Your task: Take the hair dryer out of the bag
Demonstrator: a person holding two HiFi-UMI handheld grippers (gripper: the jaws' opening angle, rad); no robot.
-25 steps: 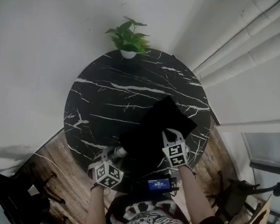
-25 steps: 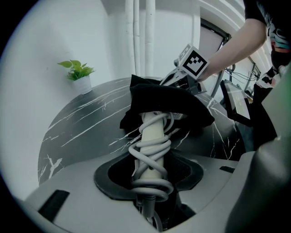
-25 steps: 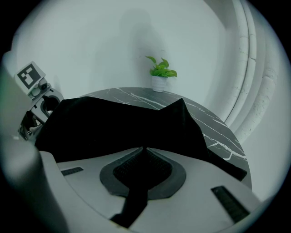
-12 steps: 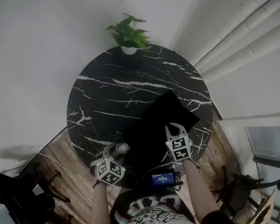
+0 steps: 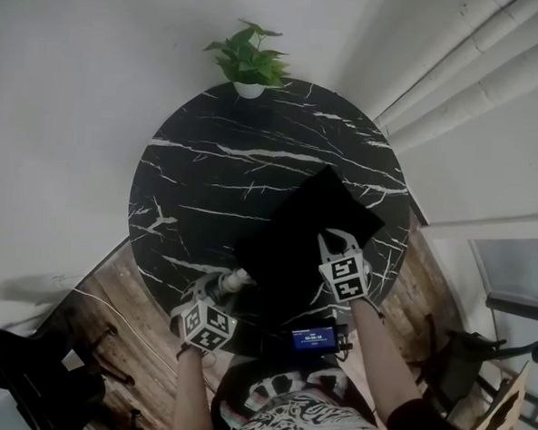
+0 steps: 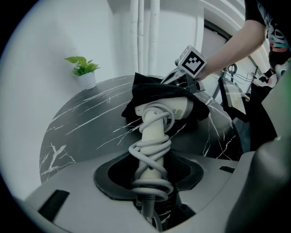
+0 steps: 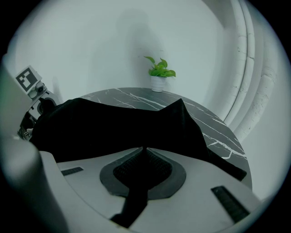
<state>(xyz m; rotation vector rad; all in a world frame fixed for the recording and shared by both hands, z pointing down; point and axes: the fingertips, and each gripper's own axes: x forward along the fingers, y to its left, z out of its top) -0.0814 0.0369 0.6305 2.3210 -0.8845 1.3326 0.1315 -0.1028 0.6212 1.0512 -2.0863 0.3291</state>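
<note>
A black fabric bag (image 5: pixel 309 230) lies on the near right part of the round black marble table (image 5: pixel 218 161). A white hair dryer (image 6: pixel 157 123), its cord wound round the handle, sticks out of the bag's open end, with its head still inside the cloth. My left gripper (image 6: pixel 152 182) is shut on the handle; in the head view it sits at the table's near edge (image 5: pixel 224 289). My right gripper (image 7: pixel 143 157) is shut on a fold of the bag (image 7: pixel 113 127), at the bag's near right side (image 5: pixel 331 245).
A potted green plant (image 5: pixel 248 65) stands at the table's far edge. A small device with a blue screen (image 5: pixel 314 338) hangs at the person's waist. Dark furniture (image 5: pixel 32 377) stands on the wooden floor at lower left, white pipes (image 5: pixel 477 77) run along the wall on the right.
The head view has shifted a little. Both grippers, the bag and the hair dryer stay about where they were.
</note>
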